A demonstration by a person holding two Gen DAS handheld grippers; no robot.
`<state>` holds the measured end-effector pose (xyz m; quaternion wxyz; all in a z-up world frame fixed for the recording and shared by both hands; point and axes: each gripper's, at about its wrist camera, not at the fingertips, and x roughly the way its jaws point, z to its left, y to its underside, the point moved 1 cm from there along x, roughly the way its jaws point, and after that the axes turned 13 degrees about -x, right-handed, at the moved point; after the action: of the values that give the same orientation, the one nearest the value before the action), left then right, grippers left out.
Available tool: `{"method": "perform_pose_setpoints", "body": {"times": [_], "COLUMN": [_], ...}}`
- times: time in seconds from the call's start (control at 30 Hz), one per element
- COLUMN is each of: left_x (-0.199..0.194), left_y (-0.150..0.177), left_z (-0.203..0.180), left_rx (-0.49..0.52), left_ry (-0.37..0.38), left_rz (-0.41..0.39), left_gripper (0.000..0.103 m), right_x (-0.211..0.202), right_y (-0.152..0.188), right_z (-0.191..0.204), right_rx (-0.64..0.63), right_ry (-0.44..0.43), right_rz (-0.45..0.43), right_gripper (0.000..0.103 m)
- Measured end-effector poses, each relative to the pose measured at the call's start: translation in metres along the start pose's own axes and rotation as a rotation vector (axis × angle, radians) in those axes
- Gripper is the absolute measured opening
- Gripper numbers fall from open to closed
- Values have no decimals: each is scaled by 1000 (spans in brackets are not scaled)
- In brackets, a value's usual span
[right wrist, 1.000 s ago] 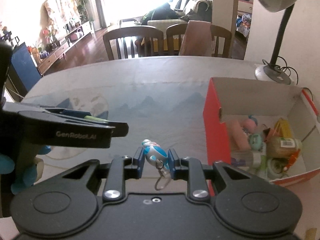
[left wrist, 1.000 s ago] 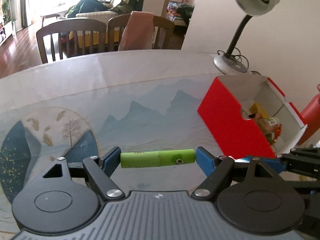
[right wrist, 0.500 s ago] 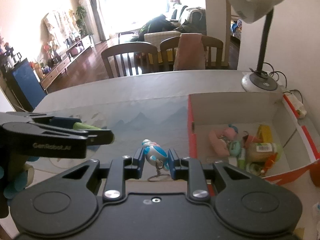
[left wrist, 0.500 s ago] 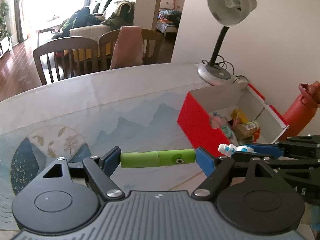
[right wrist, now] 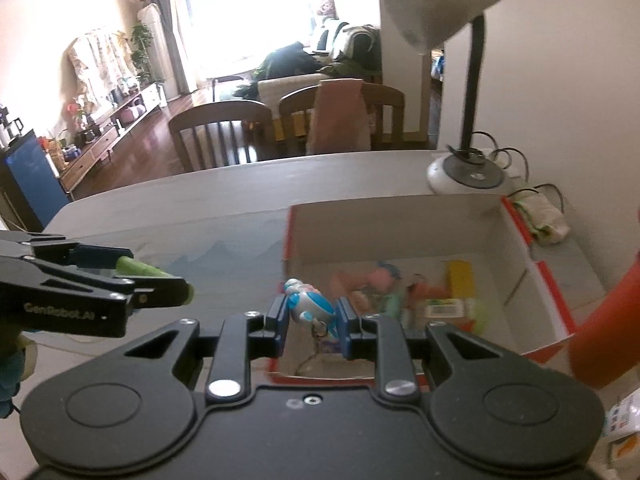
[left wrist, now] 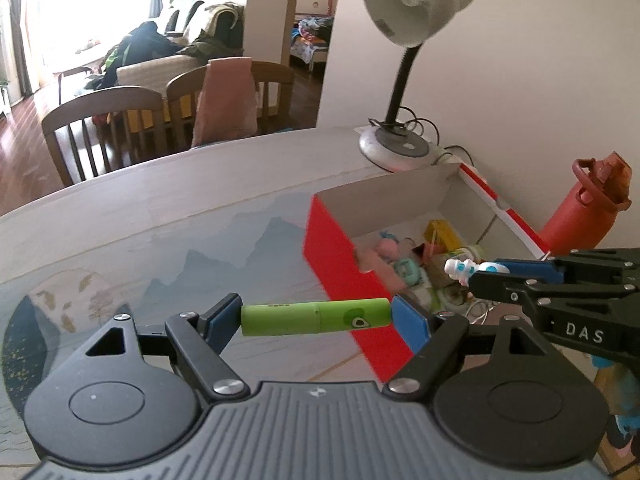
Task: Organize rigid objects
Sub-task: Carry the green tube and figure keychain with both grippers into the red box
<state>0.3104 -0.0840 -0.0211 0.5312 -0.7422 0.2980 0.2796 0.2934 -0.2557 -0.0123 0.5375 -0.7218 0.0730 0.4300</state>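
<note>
My left gripper point(left wrist: 316, 314) is shut on a green tube point(left wrist: 315, 316), held crosswise above the table just left of the red box point(left wrist: 340, 264). My right gripper point(right wrist: 313, 316) is shut on a small blue-and-white figurine keychain point(right wrist: 310, 306) and holds it over the near edge of the red box point(right wrist: 400, 236). The box is open on top and holds several small toys and bottles. The left gripper point(right wrist: 132, 276) with the green tube shows at the left of the right wrist view. The right gripper point(left wrist: 500, 270) shows at the right of the left wrist view.
A desk lamp point(left wrist: 400, 80) stands behind the box near the wall. A red water bottle point(left wrist: 580, 208) stands right of the box. The table carries a mountain-print mat point(left wrist: 160, 272). Wooden chairs point(left wrist: 104, 128) stand at the far edge.
Both grippers have moved right and up toward the red box, each keeping its object. The right gripper now hangs over the box's near edge.
</note>
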Motion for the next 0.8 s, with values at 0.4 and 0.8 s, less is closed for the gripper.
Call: {"method": "perform_pose_setpoints", "body": {"times": [0.4,0.8], "left_x": [52,127], "left_y": [-7,-29], "left_z": [-60,-109], "left_rx": [58,112], "left_ry": [18,-29], "left_rz": [42,64], "left_gripper": [82,82], "right_x": [18,51], "right_y": [16,34], "right_z": [-76,-109], "right_rx": [33,16], "right_ry": [100,124], "right_rz": [30,91], "right_gripper": [24,24]}}
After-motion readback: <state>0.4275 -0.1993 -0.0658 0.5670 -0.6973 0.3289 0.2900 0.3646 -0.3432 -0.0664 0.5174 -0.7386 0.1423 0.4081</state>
